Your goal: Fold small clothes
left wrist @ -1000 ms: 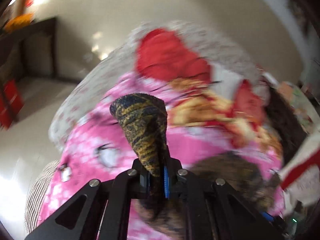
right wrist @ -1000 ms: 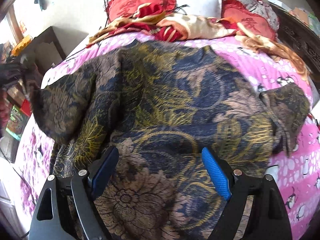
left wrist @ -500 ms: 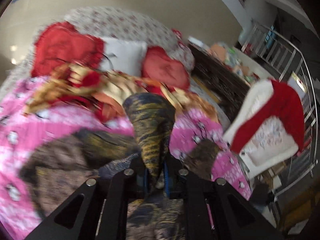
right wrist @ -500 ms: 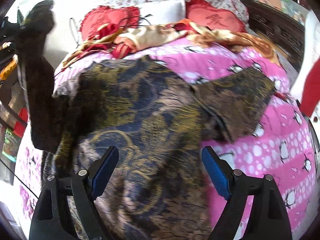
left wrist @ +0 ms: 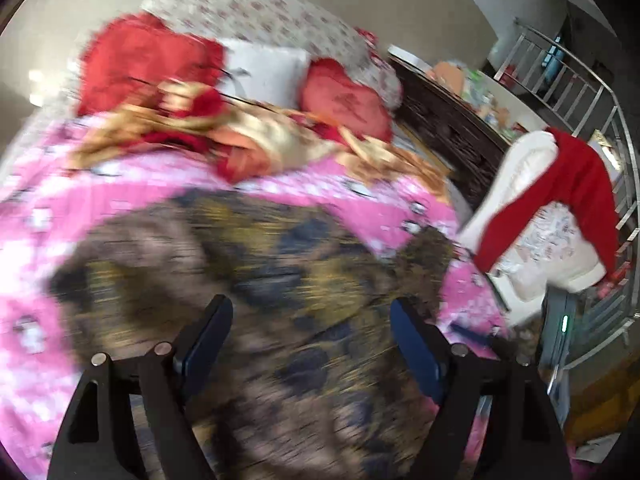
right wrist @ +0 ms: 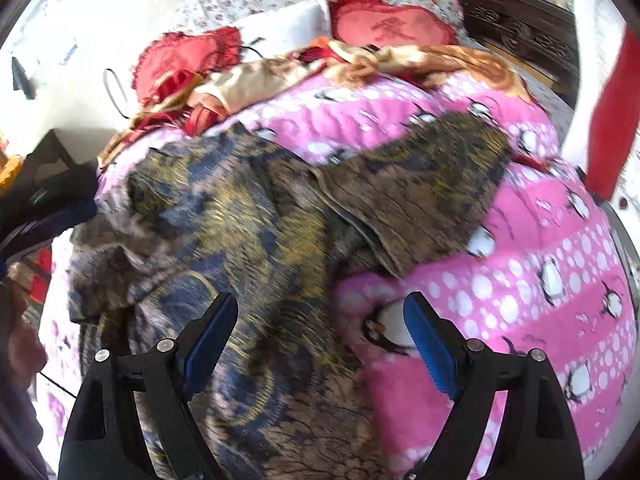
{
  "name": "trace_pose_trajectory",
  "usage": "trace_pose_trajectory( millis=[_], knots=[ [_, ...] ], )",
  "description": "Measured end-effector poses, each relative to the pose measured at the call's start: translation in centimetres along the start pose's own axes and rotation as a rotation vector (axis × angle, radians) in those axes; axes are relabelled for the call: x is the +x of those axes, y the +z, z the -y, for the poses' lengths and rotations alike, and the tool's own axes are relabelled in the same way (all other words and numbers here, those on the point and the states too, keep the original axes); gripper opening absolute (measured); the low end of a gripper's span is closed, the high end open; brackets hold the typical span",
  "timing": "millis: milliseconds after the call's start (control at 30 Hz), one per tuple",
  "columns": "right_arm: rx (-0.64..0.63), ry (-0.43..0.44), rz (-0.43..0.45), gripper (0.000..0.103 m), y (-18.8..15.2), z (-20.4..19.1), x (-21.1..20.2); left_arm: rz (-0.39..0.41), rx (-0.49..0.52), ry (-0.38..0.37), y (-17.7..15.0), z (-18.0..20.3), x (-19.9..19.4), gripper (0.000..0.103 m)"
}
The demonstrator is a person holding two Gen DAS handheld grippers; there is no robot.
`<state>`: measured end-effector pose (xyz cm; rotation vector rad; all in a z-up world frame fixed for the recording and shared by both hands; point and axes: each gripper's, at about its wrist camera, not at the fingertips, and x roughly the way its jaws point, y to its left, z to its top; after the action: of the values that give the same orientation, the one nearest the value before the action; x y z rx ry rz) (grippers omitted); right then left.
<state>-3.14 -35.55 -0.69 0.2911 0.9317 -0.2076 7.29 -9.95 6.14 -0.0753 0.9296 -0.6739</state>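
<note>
Both grippers, left [left wrist: 310,342] and right [right wrist: 320,340], hover with jaws spread; the rumpled garment [right wrist: 248,240] risks folding crooked because its sleeve [right wrist: 420,192] splays sideways.

The left gripper [left wrist: 311,334] is held with its blue-padded fingers [left wrist: 208,332] spread wide apart, nothing clamped between them. The right gripper [right wrist: 320,330] is likewise held with its jaws parted, its blue pads [right wrist: 430,342] facing inward and gripping nothing.
</note>
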Motion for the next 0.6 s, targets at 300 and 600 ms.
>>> trace_pose_trajectory(
  millis=[300,600],
  knots=[
    [-0.176,-0.055,0.031,0.055,5.7,-4.0,6.6,-0.002,-0.178,0.321,-7.2,-12.0,-6.6,0.087],
    [-0.207,0.015,0.052,0.001,6.3,-3.9,4.8,-0.022,-0.208,0.432,-12.0,-16.4,-10.9,0.087]
  ],
)
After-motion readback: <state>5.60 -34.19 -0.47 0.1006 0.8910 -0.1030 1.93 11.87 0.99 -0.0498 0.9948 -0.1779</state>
